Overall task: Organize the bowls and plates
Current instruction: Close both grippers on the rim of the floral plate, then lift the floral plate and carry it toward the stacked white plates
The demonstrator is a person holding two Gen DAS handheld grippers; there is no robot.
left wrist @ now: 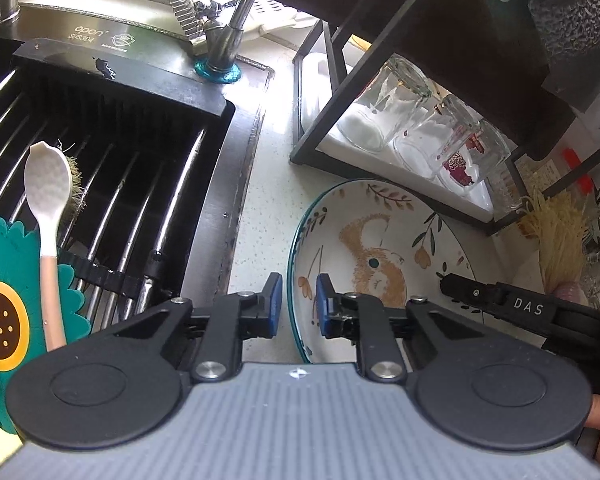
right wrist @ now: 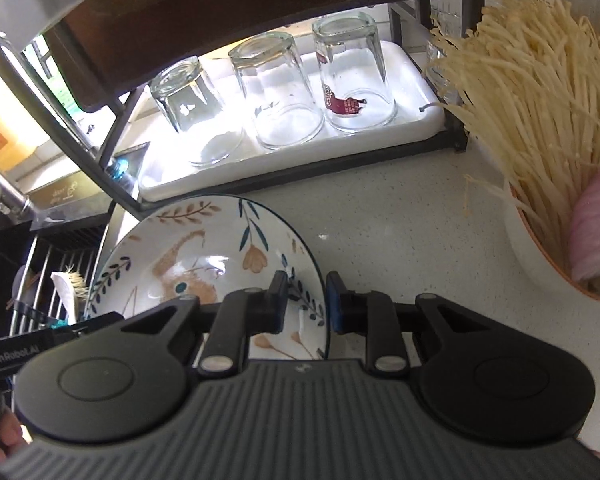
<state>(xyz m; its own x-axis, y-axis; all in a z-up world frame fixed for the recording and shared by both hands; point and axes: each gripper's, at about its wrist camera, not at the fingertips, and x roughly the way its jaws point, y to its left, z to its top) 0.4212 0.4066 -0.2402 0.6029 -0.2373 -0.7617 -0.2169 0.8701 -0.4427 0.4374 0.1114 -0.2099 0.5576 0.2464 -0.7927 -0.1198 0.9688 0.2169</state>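
1. A squirrel-painted plate (left wrist: 384, 240) is seen lying on the speckled surface (left wrist: 268, 184), just ahead of both tongs and in front of a rack of upturned glasses (right wrist: 276, 96).

2. The left tongs (left wrist: 298, 304) are shown narrowed to a slim gap, with the plate's green-edged left rim running between the blue pads (left wrist: 274, 300); whether the pads actually press on the rim cannot be told.

3. The right tongs (right wrist: 306, 304) are pictured equally narrow, straddling the plate's right rim; firm contact there cannot be confirmed either.

4. No earlier picture is given, so nothing is claimed beyond this two-sided hold being set up, judged to be the pickup step of the tidying task.

5. A slip is judged the main risk: glazed ware gripped only at thin rims could slide out if one side is lifted ahead of the other.

6. The glasses just beyond the tongs could be struck if the plate is swung forward or raised under the dark shelf (right wrist: 220, 4).

7. To the right of the right tongs, a bowl (right wrist: 540, 256) of enoki mushrooms and sliced onion could be nudged by a sideways move.

8. To the left of the left tongs, the sink (left wrist: 112, 152), holding a white spoon (left wrist: 48, 188), lies open to a dropped plate.
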